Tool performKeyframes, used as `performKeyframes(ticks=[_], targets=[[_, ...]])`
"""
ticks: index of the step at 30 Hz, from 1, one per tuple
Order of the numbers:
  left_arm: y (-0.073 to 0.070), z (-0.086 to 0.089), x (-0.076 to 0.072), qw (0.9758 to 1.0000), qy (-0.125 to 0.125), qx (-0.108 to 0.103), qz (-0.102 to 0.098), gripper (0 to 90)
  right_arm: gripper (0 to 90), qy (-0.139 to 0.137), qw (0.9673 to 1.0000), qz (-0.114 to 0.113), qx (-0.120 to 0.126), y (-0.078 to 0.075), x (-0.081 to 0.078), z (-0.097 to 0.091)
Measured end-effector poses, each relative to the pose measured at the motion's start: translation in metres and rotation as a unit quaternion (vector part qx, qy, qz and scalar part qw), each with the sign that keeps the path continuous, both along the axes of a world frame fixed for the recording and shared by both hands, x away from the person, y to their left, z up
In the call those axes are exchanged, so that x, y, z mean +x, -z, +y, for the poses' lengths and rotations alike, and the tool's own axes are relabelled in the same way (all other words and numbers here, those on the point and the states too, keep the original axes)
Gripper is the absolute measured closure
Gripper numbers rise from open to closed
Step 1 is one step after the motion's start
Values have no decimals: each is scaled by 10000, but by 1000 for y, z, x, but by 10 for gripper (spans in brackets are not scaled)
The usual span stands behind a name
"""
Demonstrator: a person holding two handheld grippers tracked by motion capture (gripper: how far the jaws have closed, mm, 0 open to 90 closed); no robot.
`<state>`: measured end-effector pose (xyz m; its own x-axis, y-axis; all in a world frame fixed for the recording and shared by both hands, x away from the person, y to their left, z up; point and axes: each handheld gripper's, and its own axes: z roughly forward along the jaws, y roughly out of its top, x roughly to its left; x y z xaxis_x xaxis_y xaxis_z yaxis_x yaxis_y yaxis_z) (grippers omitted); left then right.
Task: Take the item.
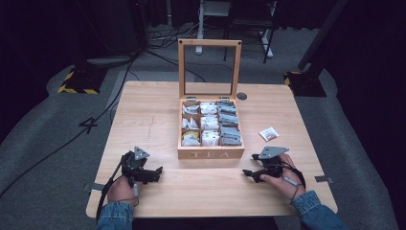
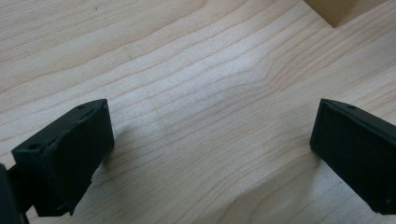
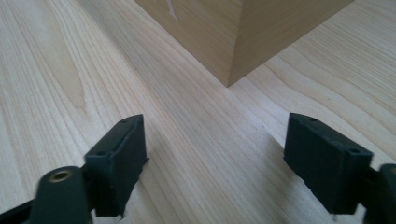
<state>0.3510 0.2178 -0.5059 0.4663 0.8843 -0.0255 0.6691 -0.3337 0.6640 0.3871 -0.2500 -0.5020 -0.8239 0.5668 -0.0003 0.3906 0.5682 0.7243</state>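
Tea box (image 1: 211,154) lid up, sits btwn both tools. One tea packet (image 1: 268,133) lies out, just beyond right gripper (image 1: 248,174). Left gripper (image 1: 158,172) and right both spread, empty; looks near done.

A light wooden table (image 1: 143,110) stands on grey carpeted floor (image 1: 43,143) in a dark room, with black cables (image 1: 95,115) trailing across it and yellow-and-black striped stand bases (image 1: 76,86) behind.

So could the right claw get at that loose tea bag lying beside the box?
Probably yes. The tea bag lies alone on bare table, beyond the right claw, whose jaws stand open and empty. The tea box sits off to the side, not between them.
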Motion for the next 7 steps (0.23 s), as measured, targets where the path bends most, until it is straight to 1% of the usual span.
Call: performKeyframes(ticks=[1,2,3,7], targets=[[0,0,0,10000,13,3,-3,0,198,0,10000,0,0,0,0,0],[0,0,1,10000,20,10,-4,0,159,3,10000,-29,39,1,0,1],[0,0,2,10000,42,0,8,0,145,-9,10000,-42,50,3,1,2],[0,0,4,10000,96,20,-14,0,144,-14,10000,-44,53,3,1,2]])
